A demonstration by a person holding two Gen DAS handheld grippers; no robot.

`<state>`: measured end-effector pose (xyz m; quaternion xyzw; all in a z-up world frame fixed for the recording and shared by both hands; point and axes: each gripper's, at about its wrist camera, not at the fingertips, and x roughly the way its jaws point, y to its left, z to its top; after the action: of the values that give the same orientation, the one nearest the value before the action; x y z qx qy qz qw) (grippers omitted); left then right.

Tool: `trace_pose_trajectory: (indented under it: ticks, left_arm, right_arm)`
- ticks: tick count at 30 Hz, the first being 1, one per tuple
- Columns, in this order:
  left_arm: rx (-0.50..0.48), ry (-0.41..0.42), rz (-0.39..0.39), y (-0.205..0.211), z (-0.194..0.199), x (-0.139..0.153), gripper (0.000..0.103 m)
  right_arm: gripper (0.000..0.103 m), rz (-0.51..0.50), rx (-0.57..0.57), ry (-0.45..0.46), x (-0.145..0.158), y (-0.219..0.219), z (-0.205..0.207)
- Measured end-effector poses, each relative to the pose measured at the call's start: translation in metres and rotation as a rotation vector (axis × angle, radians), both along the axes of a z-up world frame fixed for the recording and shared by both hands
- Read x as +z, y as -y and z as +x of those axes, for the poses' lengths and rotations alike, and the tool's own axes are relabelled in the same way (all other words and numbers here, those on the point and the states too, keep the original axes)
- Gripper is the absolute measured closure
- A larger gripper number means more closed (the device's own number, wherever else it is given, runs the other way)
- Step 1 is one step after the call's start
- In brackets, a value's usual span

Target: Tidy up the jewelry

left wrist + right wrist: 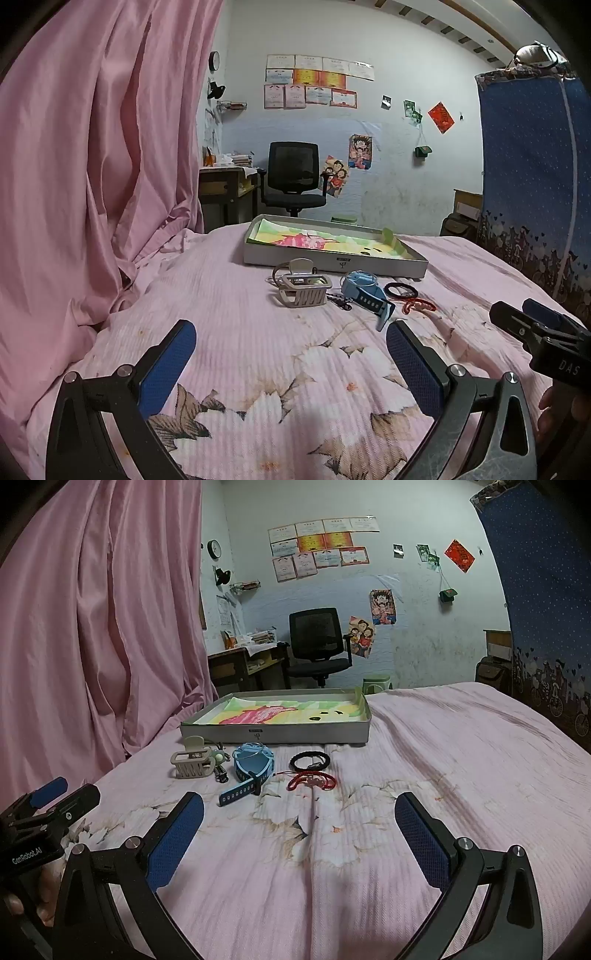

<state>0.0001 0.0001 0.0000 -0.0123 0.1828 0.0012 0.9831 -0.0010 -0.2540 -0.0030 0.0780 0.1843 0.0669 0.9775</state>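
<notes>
On the pink bedspread lie a beige hair claw [303,291] [192,763], a blue watch [364,295] [251,766], a small dark keychain [339,301] [221,772], a black hair tie [400,290] [309,761] and a red cord bracelet [419,305] [312,782]. Behind them stands a shallow grey box [332,264] [273,735] lined with colourful paper. My left gripper [291,363] is open and empty, short of the items. My right gripper [299,836] is open and empty, also short of them; it shows at the right edge of the left wrist view [532,323].
A pink curtain [92,166] hangs along the left of the bed. A blue patterned cloth [532,166] hangs on the right. A black office chair [293,177] and a desk [225,184] stand beyond the bed. The bedspread [443,757] stretches to the right.
</notes>
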Motion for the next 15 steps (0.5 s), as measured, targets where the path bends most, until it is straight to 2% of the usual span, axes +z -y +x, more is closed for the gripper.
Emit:
trace_pose_trajectory:
  ticks: [15]
  left_arm:
    - [0.008,0.001,0.004,0.0010,-0.0007,0.0002,0.000]
  right_arm:
    - [0.001,0.000,-0.001,-0.008,-0.0009,0.0003,0.0007]
